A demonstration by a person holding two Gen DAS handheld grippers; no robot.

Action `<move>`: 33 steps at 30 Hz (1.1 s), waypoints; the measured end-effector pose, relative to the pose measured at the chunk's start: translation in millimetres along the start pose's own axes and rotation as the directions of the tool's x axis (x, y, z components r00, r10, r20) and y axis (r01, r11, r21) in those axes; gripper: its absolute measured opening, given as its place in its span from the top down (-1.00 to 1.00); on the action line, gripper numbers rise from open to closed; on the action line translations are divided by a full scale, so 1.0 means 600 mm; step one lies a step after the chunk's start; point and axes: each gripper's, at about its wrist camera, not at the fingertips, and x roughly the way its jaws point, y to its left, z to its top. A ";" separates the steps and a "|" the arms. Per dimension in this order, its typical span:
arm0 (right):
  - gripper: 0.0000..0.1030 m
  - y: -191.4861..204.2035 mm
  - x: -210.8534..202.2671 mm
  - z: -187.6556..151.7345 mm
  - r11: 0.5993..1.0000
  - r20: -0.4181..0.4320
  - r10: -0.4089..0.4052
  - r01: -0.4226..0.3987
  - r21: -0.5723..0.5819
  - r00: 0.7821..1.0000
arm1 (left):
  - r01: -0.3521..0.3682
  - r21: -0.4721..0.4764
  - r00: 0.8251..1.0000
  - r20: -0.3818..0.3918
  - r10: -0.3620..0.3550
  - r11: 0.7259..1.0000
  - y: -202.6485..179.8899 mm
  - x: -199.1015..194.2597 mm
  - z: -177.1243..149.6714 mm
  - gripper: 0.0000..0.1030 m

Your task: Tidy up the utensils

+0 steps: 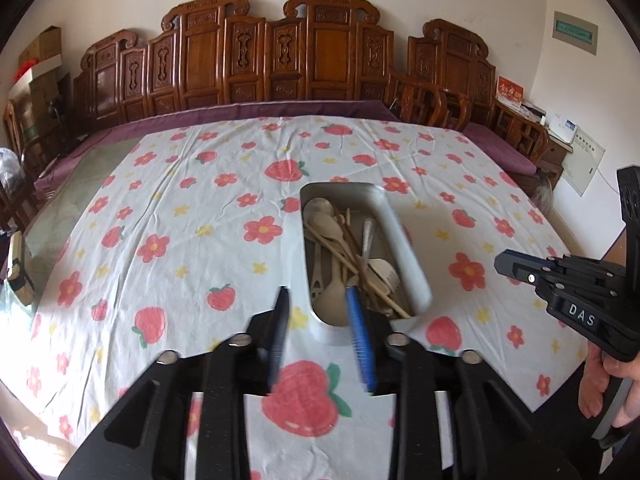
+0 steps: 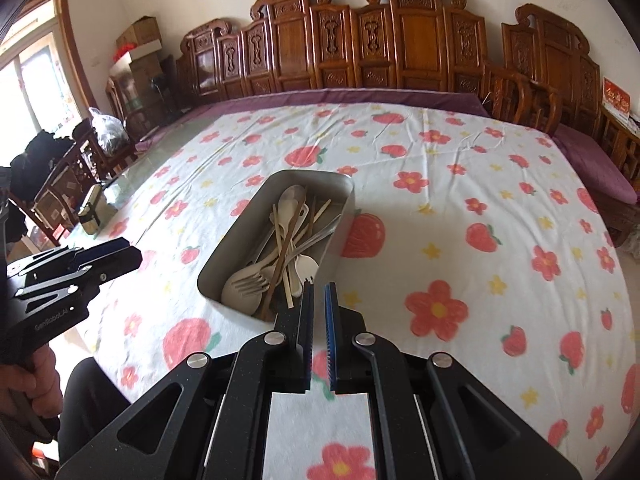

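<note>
A metal tray point(image 1: 404, 248) point(image 2: 236, 236) stands on the flowered tablecloth. Inside it lie several utensils in a loose pile point(image 1: 340, 248) point(image 2: 280, 248): beige plastic spoons and forks, wooden chopsticks and a metal spoon. My left gripper point(image 1: 318, 296) hovers open over the tray's near end with nothing between its fingers. In the right wrist view it point(image 2: 134, 254) shows at the left, clear of the tray. My right gripper point(image 2: 319, 286) is shut and empty just in front of the tray's near right corner. The left wrist view has it point(image 1: 500, 266) at the far right, held by a hand.
The tablecloth point(image 1: 180, 220) with strawberries and flowers covers most of a large table; bare glass shows at its left edge. A small box-like object point(image 1: 18, 268) point(image 2: 90, 210) sits on that glass. Carved wooden chair backs point(image 1: 280, 60) line the far side.
</note>
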 end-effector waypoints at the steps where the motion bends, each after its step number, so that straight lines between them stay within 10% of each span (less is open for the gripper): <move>1: 0.74 -0.004 -0.011 -0.006 1.000 0.009 -0.002 0.002 0.001 1.000 | -0.002 0.002 1.000 0.010 0.002 1.000 -0.005 -0.008 -0.001 0.16; 6: -0.06 -0.021 -0.062 -0.034 0.999 0.060 -0.037 0.036 0.027 0.998 | -0.020 0.012 0.999 0.046 0.019 1.000 -0.031 -0.036 -0.013 -0.69; 8: -0.64 -0.028 -0.082 -0.043 0.997 0.087 -0.061 0.058 0.041 0.994 | -0.026 0.017 0.998 0.052 0.025 1.000 -0.040 -0.044 -0.016 -0.77; 11: -0.92 -0.032 -0.115 -0.052 0.995 0.130 -0.094 0.088 0.052 0.987 | -0.048 0.025 0.997 0.064 0.046 0.999 -0.057 -0.058 -0.022 -0.85; 33: -0.95 0.003 -0.319 -0.022 0.991 0.352 -0.133 0.128 0.037 0.927 | -0.082 0.007 0.962 0.262 0.077 0.997 -0.125 -0.245 0.033 -0.85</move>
